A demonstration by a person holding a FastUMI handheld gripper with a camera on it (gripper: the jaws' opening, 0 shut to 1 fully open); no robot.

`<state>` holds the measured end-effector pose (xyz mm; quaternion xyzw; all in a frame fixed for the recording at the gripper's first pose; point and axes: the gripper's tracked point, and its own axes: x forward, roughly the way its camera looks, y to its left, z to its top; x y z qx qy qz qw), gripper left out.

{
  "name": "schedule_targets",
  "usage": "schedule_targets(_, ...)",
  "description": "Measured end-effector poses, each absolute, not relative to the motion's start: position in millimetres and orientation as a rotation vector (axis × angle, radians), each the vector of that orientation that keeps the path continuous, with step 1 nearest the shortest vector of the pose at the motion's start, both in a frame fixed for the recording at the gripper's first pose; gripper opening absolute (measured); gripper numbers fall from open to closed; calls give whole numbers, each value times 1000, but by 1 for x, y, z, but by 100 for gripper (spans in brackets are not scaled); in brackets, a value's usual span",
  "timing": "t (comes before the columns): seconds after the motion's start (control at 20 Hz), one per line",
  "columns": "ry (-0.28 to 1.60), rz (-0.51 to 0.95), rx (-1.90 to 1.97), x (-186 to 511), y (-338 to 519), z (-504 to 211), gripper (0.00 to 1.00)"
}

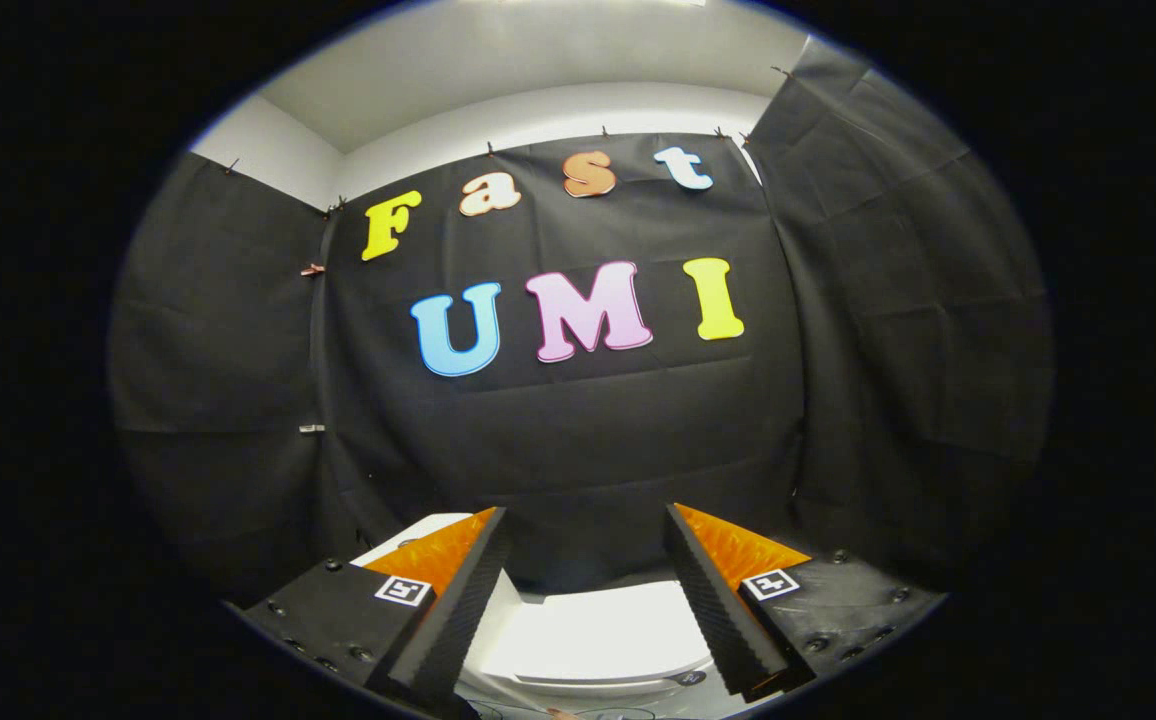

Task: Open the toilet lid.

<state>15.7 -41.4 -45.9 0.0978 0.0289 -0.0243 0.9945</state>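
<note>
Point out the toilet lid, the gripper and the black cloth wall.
toilet lid (598, 635), gripper view, flat white top between the fingers.
gripper (586, 525), gripper view, open gap midway between fingertips.
black cloth wall (578, 440), gripper view, bare middle panel.

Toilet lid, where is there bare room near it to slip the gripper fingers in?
The gripper is open, and between its fingers the white toilet lid lies bare, closed and flat. Beyond the lid, only the black cloth wall stands behind. Past the left finger a white corner, perhaps the tank, crowds that side.
</note>
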Motion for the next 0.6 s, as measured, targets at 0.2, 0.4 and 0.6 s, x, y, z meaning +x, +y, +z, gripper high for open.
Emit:
schedule_targets(0.2, 117, -84, 245, 23, -66, -80, 97)
schedule_targets(0.4, 162, -117, 264, 30, -88, -116, 97)
schedule_targets(0.6, 214, -121, 324, 40, -104, -157, 97)
